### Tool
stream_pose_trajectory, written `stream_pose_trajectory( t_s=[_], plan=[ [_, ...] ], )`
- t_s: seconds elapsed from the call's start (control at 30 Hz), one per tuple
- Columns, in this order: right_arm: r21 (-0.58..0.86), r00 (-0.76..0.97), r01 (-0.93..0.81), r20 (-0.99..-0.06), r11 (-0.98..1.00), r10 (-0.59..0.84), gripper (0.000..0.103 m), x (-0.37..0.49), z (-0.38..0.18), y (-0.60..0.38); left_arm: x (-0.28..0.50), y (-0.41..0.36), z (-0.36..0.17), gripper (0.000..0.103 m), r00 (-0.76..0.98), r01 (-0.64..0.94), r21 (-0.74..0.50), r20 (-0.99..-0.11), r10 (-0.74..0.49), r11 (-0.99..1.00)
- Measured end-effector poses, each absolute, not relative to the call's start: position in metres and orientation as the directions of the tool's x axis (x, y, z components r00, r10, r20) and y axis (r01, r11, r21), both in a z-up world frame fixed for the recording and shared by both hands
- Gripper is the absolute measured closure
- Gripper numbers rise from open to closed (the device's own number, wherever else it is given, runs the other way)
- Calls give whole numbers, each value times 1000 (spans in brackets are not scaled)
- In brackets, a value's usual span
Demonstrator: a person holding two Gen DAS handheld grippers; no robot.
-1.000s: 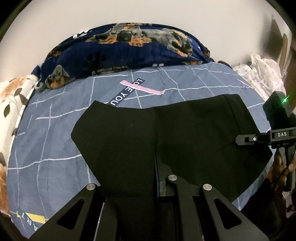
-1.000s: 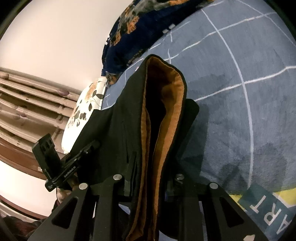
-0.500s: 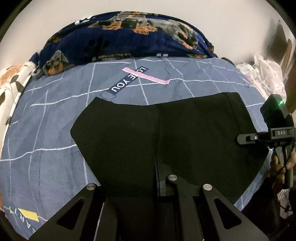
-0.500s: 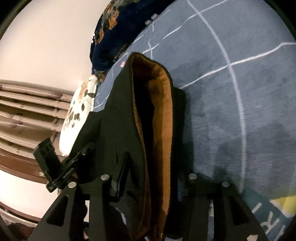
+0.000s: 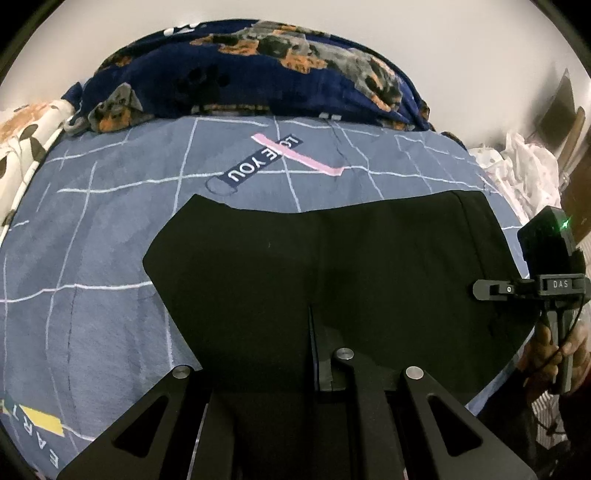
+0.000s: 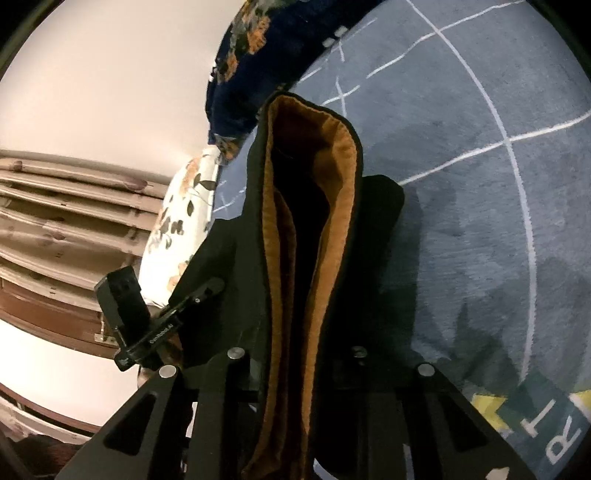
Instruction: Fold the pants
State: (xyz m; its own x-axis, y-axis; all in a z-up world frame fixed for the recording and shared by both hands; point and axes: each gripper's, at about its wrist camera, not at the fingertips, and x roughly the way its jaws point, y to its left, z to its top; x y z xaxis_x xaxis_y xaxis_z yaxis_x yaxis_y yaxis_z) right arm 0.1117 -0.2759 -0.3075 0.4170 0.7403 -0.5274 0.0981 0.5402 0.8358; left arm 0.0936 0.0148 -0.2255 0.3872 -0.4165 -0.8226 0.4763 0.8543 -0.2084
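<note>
A blue-grey bedsheet crossed by thin white lines is covering the bed; a dark label reading "LOVE YOU" and a pink strip are lying printed across it, the two overlapping; yellow blocks with pale letters are showing near its lower left edge. A navy blanket patterned with dogs is lying heaped along the far side against a pale wall; a white pillow with dark leaf print is sitting beside it; crumpled white cloth is lying at the right; brown slatted woodwork is showing beyond the pillow.
</note>
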Motion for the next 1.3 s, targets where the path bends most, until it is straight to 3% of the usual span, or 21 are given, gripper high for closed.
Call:
stream_pose_trajectory(
  t_s=[1.3],
  plan=[
    [843, 396, 24, -502, 537, 769, 83, 186, -290, -239, 163, 62, -199, 93, 496, 388, -181, -785, -370, 904]
  ],
)
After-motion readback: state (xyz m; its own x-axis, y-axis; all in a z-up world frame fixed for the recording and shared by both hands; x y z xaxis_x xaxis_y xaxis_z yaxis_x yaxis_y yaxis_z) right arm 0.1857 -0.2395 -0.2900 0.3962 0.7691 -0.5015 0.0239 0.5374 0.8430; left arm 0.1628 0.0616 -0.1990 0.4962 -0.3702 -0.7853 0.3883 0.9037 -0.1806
